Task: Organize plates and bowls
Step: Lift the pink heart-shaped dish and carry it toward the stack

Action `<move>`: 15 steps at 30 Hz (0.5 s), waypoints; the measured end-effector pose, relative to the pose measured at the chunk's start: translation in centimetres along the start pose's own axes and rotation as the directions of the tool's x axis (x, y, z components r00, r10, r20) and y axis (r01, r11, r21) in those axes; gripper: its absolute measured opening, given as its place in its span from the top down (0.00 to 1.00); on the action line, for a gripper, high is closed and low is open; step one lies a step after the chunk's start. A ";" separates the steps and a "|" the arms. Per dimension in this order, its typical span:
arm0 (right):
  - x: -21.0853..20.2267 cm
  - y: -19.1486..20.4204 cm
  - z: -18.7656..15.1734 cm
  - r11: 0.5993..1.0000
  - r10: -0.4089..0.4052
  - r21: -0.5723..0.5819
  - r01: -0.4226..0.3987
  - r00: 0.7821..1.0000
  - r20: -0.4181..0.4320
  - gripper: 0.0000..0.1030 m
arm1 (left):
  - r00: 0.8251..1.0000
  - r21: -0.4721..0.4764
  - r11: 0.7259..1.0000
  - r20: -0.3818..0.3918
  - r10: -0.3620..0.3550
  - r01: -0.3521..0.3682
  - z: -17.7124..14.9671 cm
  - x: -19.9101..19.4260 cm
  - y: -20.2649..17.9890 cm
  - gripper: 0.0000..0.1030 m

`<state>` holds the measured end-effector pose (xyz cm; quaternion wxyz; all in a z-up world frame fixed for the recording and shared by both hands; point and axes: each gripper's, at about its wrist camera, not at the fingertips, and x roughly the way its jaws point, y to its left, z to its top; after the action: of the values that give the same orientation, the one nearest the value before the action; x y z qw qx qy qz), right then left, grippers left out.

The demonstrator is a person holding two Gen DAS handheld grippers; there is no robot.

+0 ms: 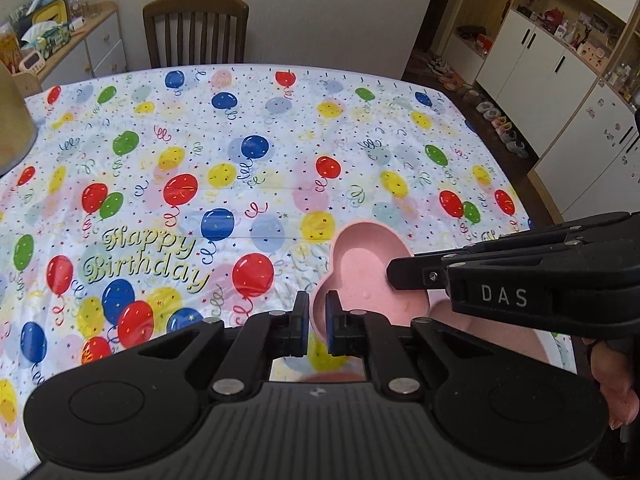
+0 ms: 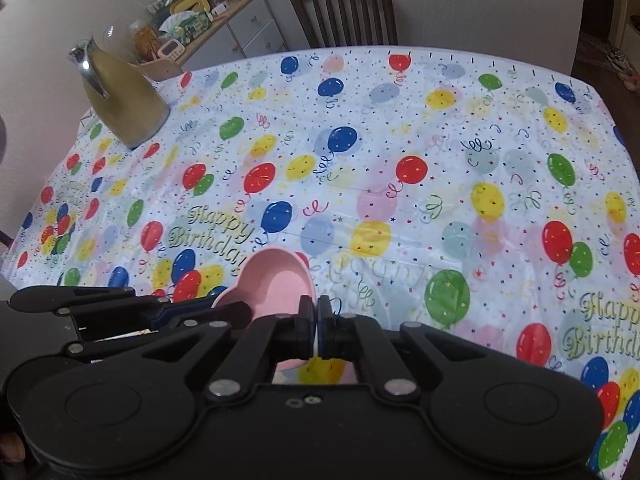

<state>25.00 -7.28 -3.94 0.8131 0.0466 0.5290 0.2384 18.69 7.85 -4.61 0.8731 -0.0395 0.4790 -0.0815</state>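
A pink heart-shaped bowl sits near the front of the table on the balloon tablecloth. My left gripper is shut on the bowl's left rim, which runs between the blue pads. My right gripper is shut on the bowl's right rim; the bowl shows in the right wrist view. In the left wrist view the right gripper reaches in from the right over the bowl. In the right wrist view the left gripper comes in from the left. No other plates or bowls show.
A gold thermos jug stands at the table's far left corner. A wooden chair stands behind the far edge. A cluttered sideboard lines the wall; white cabinets and shoes are to the right.
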 end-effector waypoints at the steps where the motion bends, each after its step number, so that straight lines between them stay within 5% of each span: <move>1: -0.6 0.3 -0.4 1.000 0.002 -0.008 -0.002 1.000 0.006 0.99 | 1.000 -0.002 1.000 0.003 0.005 -0.005 -0.4 -0.6 -0.2 0.93; 15: -3.1 3.2 -5.9 0.997 0.044 -0.057 -0.046 0.998 -0.036 0.99 | 0.998 -0.052 0.997 -0.048 0.047 -0.049 -6.2 -3.6 -0.5 0.93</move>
<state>17.69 -6.85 -2.92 0.7992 0.0309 0.5349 0.2725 11.47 8.06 -4.88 0.8620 -0.0492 0.5022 -0.0486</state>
